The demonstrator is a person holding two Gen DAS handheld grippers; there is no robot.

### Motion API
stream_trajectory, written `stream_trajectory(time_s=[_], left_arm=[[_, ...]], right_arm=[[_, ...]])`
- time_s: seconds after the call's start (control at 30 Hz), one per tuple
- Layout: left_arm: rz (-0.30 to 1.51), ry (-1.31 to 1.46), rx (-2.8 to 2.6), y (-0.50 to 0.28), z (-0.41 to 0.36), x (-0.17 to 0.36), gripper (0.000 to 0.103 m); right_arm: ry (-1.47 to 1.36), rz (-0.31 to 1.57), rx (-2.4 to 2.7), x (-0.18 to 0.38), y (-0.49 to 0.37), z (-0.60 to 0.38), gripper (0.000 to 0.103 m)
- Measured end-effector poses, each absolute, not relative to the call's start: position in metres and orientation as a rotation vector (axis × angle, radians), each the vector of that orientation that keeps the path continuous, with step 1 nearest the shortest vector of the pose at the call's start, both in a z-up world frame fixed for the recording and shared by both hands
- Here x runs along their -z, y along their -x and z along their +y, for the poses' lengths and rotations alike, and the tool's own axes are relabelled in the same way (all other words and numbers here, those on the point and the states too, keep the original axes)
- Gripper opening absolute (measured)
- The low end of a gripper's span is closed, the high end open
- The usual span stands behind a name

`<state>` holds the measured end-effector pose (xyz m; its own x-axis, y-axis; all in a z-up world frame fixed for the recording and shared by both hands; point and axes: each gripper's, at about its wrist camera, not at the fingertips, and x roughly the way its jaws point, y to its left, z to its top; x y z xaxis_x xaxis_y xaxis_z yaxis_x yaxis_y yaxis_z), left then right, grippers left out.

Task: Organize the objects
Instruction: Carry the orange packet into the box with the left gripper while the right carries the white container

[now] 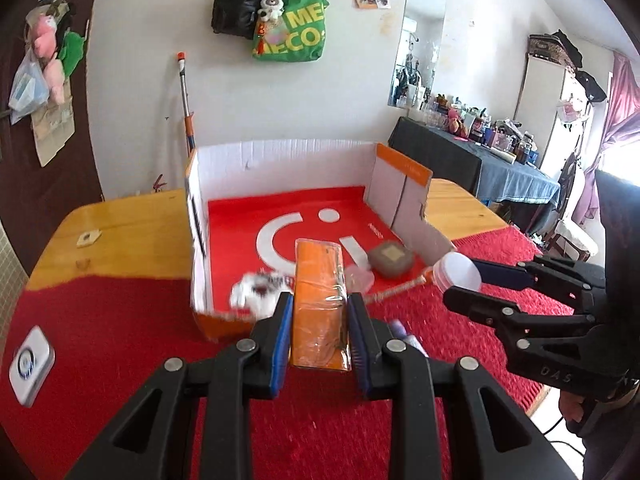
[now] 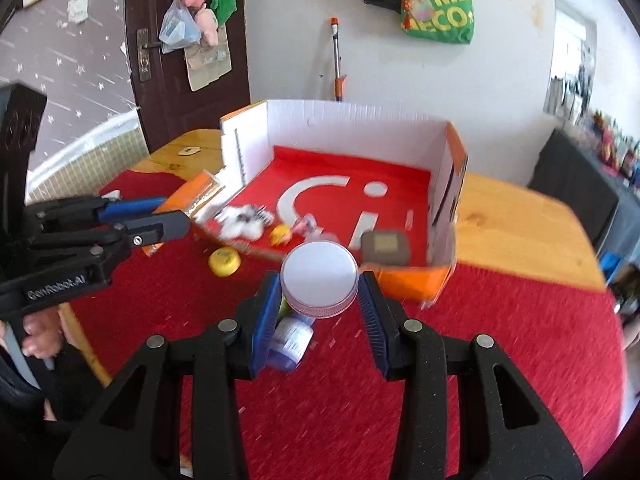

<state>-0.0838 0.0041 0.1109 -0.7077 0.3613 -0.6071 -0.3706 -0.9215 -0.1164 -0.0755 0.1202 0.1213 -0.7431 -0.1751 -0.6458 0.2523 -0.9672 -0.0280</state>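
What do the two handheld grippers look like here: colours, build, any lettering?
Both are black plastic linkages with silver pivot pins and ribbed blue pads. The left gripper reads "GenRobot.AI" in white on its body; the right gripper has raised "DAS" letters, and a thin black cable trails below its handle.

1. White wall [image 1: 280, 112] with a green bag [image 1: 294, 26], black backpack [image 1: 236, 2] and mirror [image 1: 416, 46].
2. Dark door [image 2: 188, 52], left.
3. Cluttered side table [image 1: 472, 156]; pink curtain [image 1: 616, 120] by a bright window [image 1: 624, 156].

Black grippers [image 1: 316, 312] (blue ribbed pads [image 1: 280, 344])
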Motion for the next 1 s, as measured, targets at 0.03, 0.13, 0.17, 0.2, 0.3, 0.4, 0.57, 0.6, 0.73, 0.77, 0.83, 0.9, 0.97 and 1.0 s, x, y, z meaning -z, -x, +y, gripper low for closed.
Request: stream_trajectory(time_s=[0.03,0.13,0.17,0.2,0.3,0.4,0.57,0.6,0.73,0.77,0.83,0.9,0.97,1.0], left_arm=[[0.03,0.918,-2.578,0.092,0.006,-0.113,0.028],[0.036,0.936,-2.557,0.115,0.011,-0.114,0.028],[0.038,0.945,-2.55,0.122,0.013,-0.114,0.028],[0.043,0.958,-2.547,0.129,0.015,-0.113,0.028],[0.068,1.012,-2.538,0.155,0.021,-0.108,0.028],[0.072,1.066,-2.518,0.178,0.024,-0.1,0.028],[0.009,1.191,-2.453,0.217,0.025,-0.083,0.028],[0.003,1.209,-2.445,0.223,0.025,-0.081,0.028],[0.001,1.257,-2.43,0.243,0.028,-0.071,0.028],[0.005,1.272,-2.43,0.247,0.029,-0.067,0.028],[-0.001,1.304,-2.417,0.255,0.03,-0.061,0.028],[-0.018,1.324,-2.402,0.26,0.031,-0.056,0.028],[-0.02,1.344,-2.394,0.265,0.033,-0.051,0.028],[-0.019,1.35,-2.393,0.265,0.033,-0.049,0.028]], right_arm=[[-0.996,0.178,2.727,-0.122,0.081,0.12,0.038],[-1.009,0.189,2.701,-0.125,0.104,0.119,0.038],[-1.023,0.205,2.698,-0.125,0.114,0.119,0.038],[-1.032,0.217,2.697,-0.124,0.121,0.119,0.038],[-1.075,0.246,2.677,-0.122,0.146,0.119,0.038],[-1.142,0.237,2.635,-0.116,0.171,0.122,0.038],[-1.259,0.196,2.571,-0.105,0.206,0.128,0.038],[-1.278,0.189,2.561,-0.103,0.211,0.129,0.038],[-1.33,0.188,2.523,-0.097,0.228,0.129,0.038],[-1.341,0.207,2.523,-0.095,0.23,0.128,0.038],[-1.378,0.203,2.497,-0.089,0.237,0.127,0.038],[-1.415,0.218,2.479,-0.083,0.242,0.125,0.038],[-1.435,0.234,2.461,-0.078,0.245,0.122,0.038],[-1.456,0.246,2.456,-0.075,0.246,0.121,0.038]])
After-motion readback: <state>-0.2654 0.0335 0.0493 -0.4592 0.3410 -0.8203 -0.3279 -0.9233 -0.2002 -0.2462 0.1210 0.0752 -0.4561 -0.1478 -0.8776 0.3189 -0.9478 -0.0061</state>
